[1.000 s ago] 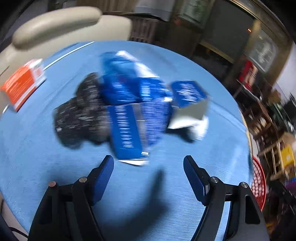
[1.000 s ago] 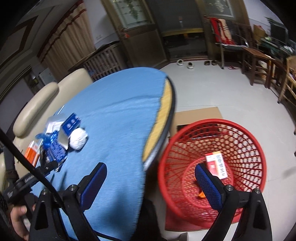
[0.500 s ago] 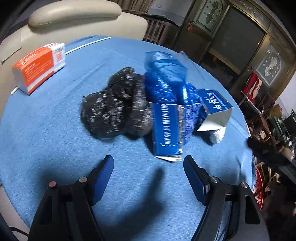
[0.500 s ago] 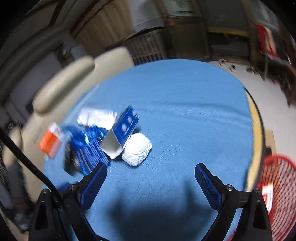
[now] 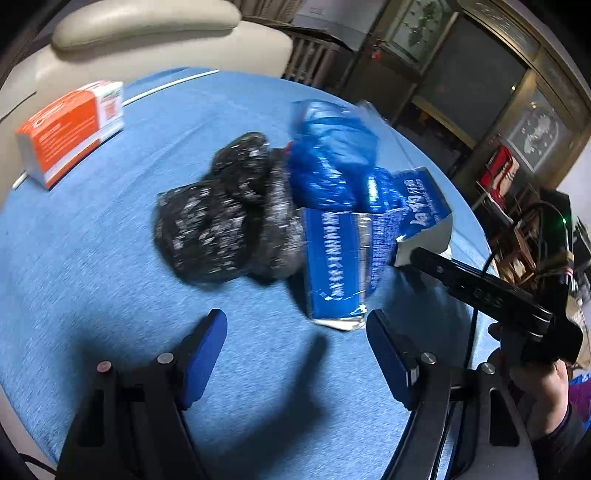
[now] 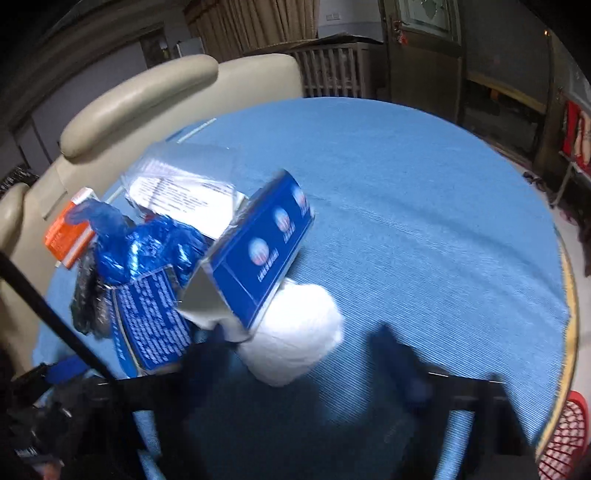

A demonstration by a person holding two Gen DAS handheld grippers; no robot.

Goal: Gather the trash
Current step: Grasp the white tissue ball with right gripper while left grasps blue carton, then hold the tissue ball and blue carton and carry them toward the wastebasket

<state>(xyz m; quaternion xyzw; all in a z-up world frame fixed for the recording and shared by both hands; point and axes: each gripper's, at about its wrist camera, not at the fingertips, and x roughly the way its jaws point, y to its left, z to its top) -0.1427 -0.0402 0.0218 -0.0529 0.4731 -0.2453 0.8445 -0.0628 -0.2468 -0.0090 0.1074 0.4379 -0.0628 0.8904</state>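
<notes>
A pile of trash lies on the round blue table (image 5: 110, 236): a crumpled black bag (image 5: 221, 229), a blue plastic bag (image 5: 332, 162), a flattened blue wrapper (image 5: 332, 266) and an open blue carton (image 5: 421, 218). My left gripper (image 5: 295, 347) is open and empty just in front of the blue wrapper. My right gripper (image 6: 299, 354) is open, its blurred fingers on either side of a white crumpled paper ball (image 6: 299, 332) beside the blue carton (image 6: 262, 251). The right gripper body also shows at the right of the left wrist view (image 5: 480, 291).
An orange and white box (image 5: 70, 129) lies at the table's far left edge, by a cream sofa (image 5: 147, 22). A red mesh basket (image 6: 565, 439) stands on the floor past the table's right edge. A silver and white packet (image 6: 184, 184) lies behind the pile.
My right gripper swung from over the red basket to the table and closed in on the white paper ball. My left gripper moved slightly nearer the pile.
</notes>
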